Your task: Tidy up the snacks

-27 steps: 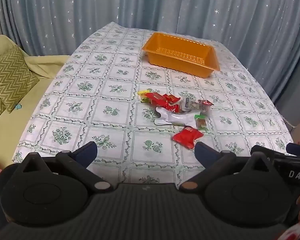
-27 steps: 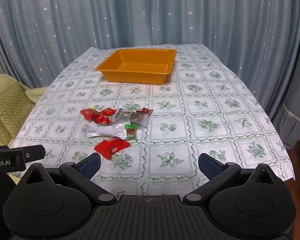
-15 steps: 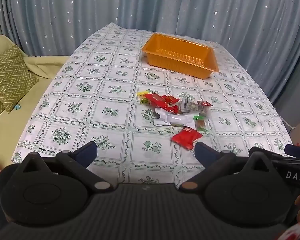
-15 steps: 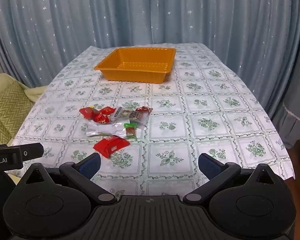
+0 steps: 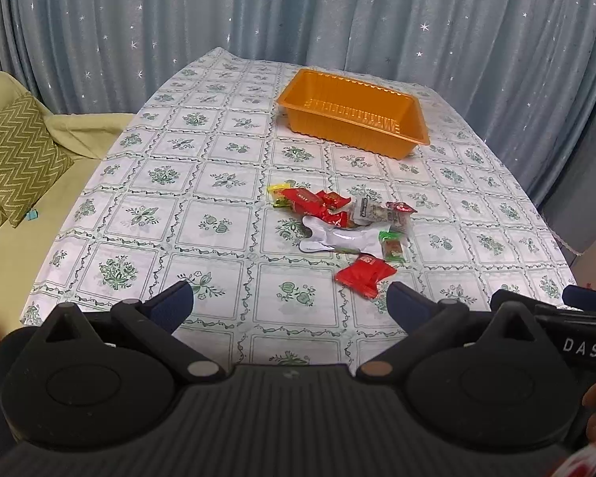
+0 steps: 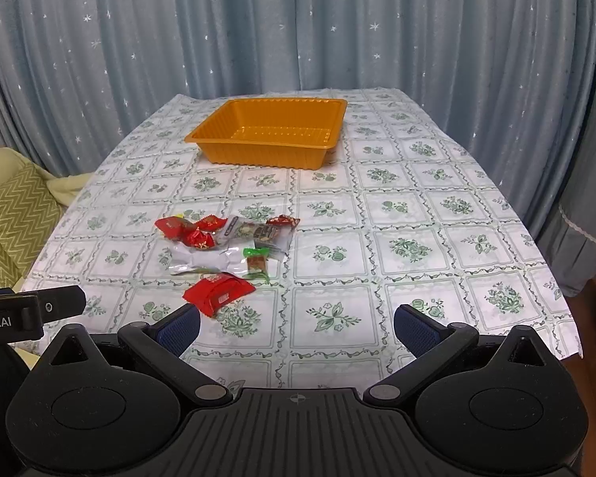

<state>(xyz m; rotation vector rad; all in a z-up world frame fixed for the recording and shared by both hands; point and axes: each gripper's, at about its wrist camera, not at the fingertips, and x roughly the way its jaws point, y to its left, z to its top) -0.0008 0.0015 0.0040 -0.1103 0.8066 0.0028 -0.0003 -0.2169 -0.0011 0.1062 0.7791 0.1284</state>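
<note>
A small pile of wrapped snacks lies mid-table: a red packet (image 5: 362,274) nearest me, a white pouch (image 5: 339,240), a green-ended bar (image 5: 391,247), a clear-wrapped bar (image 5: 373,214) and several red candies (image 5: 314,204). The same red packet (image 6: 218,292) shows in the right wrist view. An empty orange tray (image 5: 353,113) stands at the far side, also in the right wrist view (image 6: 270,131). My left gripper (image 5: 288,306) is open and empty above the near table edge. My right gripper (image 6: 296,324) is open and empty, right of the pile.
The table carries a white cloth with green flower squares (image 6: 409,246). Blue starred curtains (image 6: 298,24) hang behind. A yellow-green sofa with a zigzag cushion (image 5: 16,159) stands left of the table. The other gripper's body (image 5: 576,342) shows at the right edge.
Both grippers have drawn back and risen slightly, so the snacks and tray sit a little farther off. Nothing on the table has moved.
</note>
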